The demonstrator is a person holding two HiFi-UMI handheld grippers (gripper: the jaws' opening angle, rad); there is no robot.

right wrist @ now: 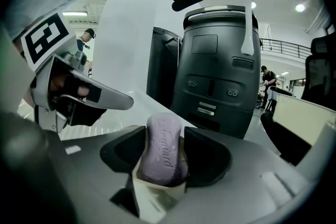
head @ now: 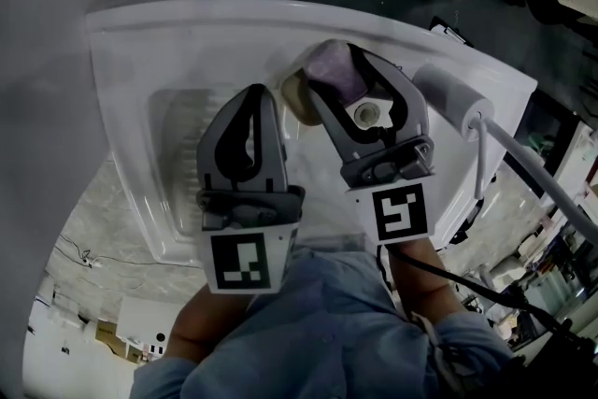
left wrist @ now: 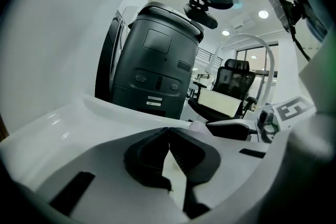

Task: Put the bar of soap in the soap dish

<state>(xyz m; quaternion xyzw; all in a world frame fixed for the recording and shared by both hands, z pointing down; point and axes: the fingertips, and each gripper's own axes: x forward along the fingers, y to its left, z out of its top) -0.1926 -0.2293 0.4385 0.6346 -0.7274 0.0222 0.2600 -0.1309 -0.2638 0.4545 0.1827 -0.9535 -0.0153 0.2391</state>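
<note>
Two grippers by the dish
Right gripper pinches the soap upright, its low end in the dish; left gripper, just left of the dish, is closed, empty.

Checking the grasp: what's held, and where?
The purple soap bar sits between the right gripper's fingers, by its long edges; pressing or not, unclear. Left gripper empty.
</note>
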